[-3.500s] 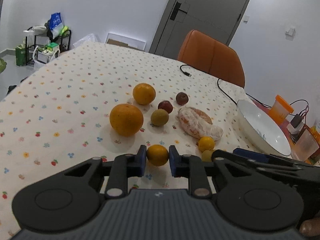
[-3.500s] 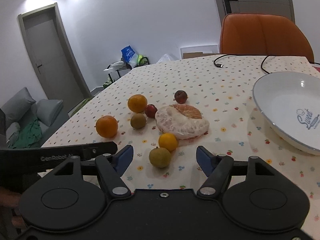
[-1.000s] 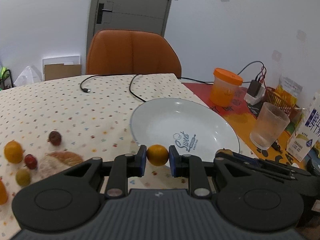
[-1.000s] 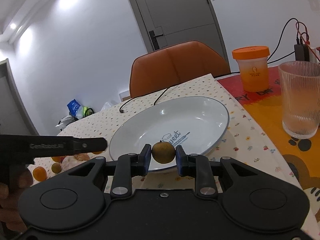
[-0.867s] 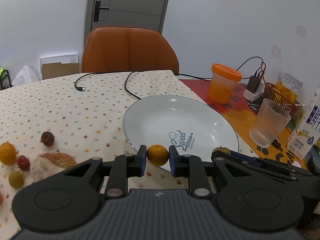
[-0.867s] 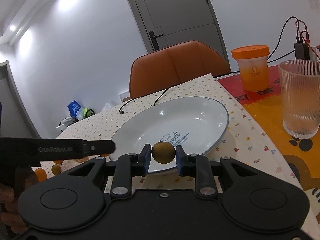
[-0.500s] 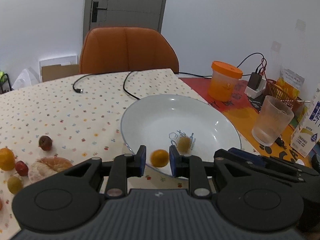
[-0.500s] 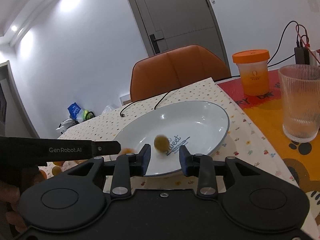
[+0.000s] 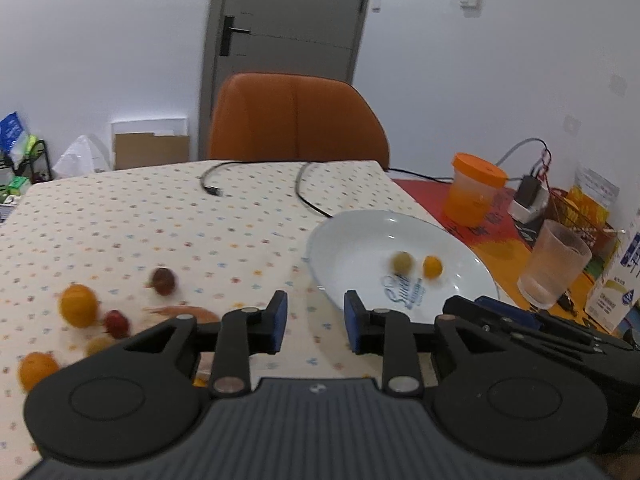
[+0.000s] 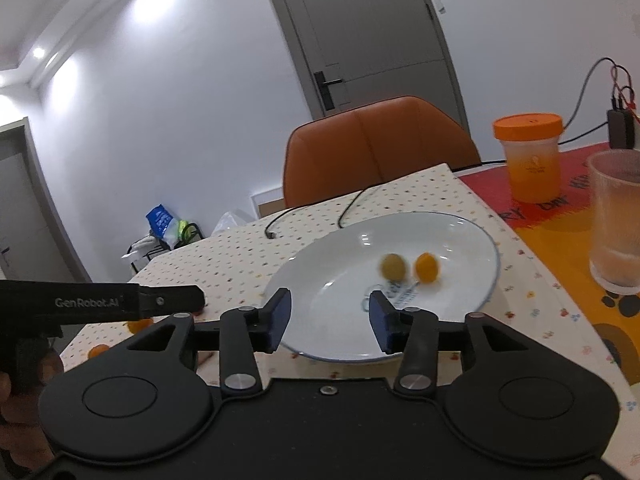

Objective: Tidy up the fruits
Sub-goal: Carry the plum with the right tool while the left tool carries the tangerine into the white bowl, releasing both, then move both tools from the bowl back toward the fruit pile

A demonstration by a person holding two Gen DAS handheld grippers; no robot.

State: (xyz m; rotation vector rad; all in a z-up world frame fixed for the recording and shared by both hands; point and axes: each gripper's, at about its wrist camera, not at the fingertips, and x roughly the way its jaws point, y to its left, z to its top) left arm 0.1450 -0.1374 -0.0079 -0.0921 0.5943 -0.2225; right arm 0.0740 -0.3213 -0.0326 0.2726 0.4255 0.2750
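A small orange fruit (image 9: 433, 266) (image 10: 427, 267) and a yellow-green fruit (image 9: 401, 262) (image 10: 393, 266) lie side by side in the white plate (image 9: 352, 236) (image 10: 340, 276), both blurred. My left gripper (image 9: 313, 322) is open and empty, held over the tablecloth just left of the plate. My right gripper (image 10: 329, 320) is open and empty above the plate's near rim. More fruit sits on the cloth at the left: an orange (image 9: 78, 305), another orange (image 9: 37, 370), a dark red fruit (image 9: 163, 281), a small red one (image 9: 117, 323) and a greenish one (image 9: 97, 346).
An orange chair (image 9: 296, 118) stands behind the table. A black cable (image 9: 304, 192) lies on the cloth beyond the plate. To the right are an orange-lidded jar (image 9: 474, 192) (image 10: 528, 156), a ribbed glass (image 9: 554, 264) (image 10: 618, 220) and a carton (image 9: 622, 280).
Both grippers have opened wider and let go of their fruit; the two fruits have rolled to the middle of the plate. My left gripper has swung left, away from the plate.
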